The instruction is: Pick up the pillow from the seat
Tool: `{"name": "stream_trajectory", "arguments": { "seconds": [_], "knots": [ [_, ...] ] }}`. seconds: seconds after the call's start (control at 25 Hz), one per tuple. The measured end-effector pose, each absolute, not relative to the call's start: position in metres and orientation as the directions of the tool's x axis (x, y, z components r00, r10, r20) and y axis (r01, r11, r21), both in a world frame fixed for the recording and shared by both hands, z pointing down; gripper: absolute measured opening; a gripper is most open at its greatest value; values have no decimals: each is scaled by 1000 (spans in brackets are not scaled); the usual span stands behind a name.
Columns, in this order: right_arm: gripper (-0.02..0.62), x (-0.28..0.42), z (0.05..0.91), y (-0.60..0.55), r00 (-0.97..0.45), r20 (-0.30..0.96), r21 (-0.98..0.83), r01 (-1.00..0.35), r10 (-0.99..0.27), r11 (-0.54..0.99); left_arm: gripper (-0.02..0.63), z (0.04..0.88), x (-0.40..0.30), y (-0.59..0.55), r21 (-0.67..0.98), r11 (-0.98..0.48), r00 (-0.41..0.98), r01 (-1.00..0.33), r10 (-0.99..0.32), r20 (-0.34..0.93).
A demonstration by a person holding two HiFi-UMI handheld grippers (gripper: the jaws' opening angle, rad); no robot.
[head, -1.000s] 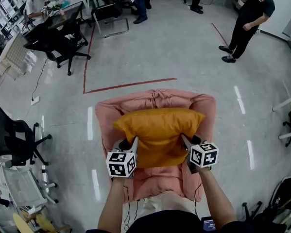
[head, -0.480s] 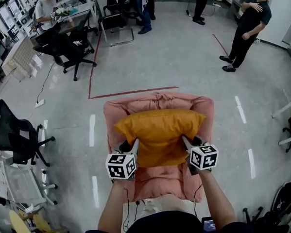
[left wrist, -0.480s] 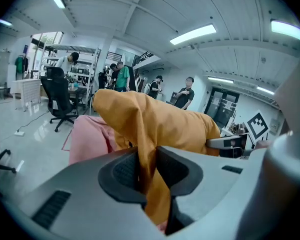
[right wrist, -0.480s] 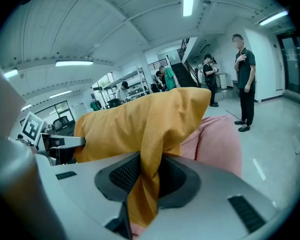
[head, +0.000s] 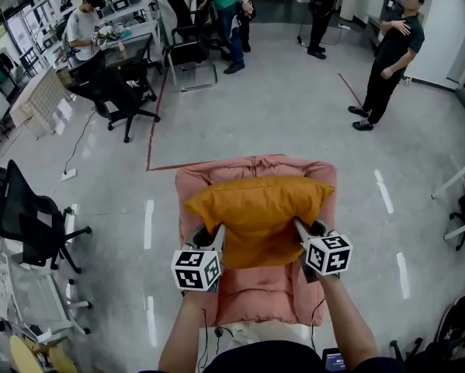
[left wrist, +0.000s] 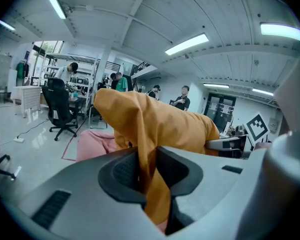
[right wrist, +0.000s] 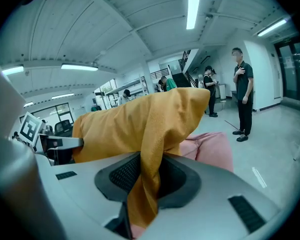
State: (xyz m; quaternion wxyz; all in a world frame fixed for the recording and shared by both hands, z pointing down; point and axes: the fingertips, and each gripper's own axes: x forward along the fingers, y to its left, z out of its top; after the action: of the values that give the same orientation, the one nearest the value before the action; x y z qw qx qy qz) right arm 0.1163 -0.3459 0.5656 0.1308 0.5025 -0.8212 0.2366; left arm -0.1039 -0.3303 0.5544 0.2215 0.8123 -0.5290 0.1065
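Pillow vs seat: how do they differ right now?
Colour: the pillow is mustard orange, the seat pink. State: the pillow is pinched at its ends by the left gripper and right gripper; the seat stands on the floor, ungripped. Size: the seat is deeper front to back than the pillow. Both are soft, creased fabric.

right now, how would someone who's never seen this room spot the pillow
Find the pink armchair standing on the open grey floor of the room. Held over its seat is the pillow, pinched at its near corners by the left claw and the right claw. It is the only mustard-orange thing there, plump and rumpled against the pink upholstery.
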Motion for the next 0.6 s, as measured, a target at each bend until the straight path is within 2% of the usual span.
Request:
{"name": "stream_trajectory", "arguments": {
  "seconds": [0.6],
  "knots": [
    [114, 104, 510, -306, -430, 368, -221, -902, -824, 372, 94, 499, -116, -291, 225, -375, 432, -899, -842, 323]
  ]
}}
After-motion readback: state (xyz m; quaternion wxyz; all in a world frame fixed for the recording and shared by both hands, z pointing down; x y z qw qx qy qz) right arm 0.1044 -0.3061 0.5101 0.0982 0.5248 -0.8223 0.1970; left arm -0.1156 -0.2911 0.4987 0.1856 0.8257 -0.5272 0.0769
